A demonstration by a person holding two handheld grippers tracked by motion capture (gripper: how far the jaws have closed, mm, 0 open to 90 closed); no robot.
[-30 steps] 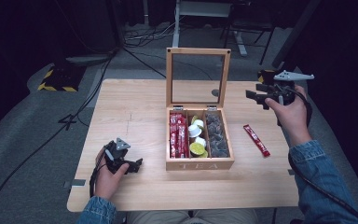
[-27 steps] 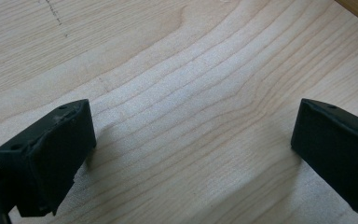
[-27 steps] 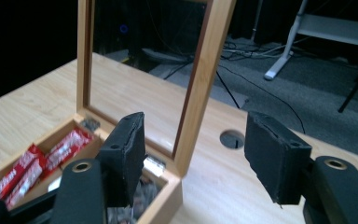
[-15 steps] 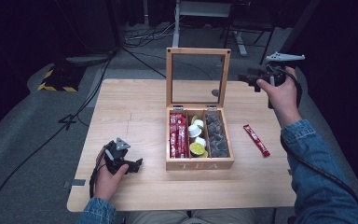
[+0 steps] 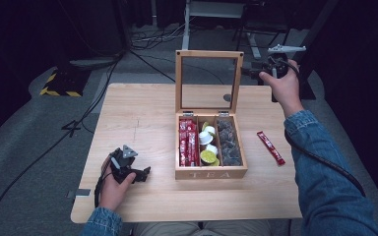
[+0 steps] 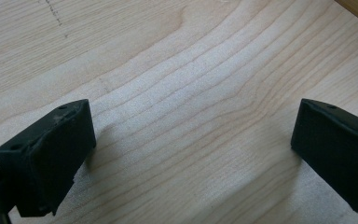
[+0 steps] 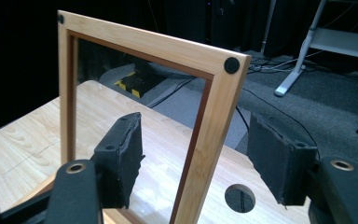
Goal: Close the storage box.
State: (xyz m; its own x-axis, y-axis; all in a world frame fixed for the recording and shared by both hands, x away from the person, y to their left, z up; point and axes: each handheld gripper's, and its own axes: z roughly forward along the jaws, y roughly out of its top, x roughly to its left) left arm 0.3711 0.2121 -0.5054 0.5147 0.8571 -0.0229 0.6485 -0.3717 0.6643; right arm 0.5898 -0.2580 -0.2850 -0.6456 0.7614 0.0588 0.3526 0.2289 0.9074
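The right gripper (image 7: 193,161) has its fingers wide, one on each side of the upright lid (image 7: 219,116) of the tea box (image 5: 210,172). Closing seems the step; next, pinch the frame and lower it. The left gripper (image 5: 140,173) rests wide on the counter (image 5: 142,113).

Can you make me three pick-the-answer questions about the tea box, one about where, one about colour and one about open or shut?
1. Where is the loose red packet?
A in the lid
B on the table right of the tea box
C in the left gripper

2. What colour are the packets in the box's left compartment?
A red
B blue
C green

3. How is the lid?
A shut
B off
C standing open

B: it lies beside the box.
A: they look red.
C: it stands upright, its side rail between the right gripper fingers.
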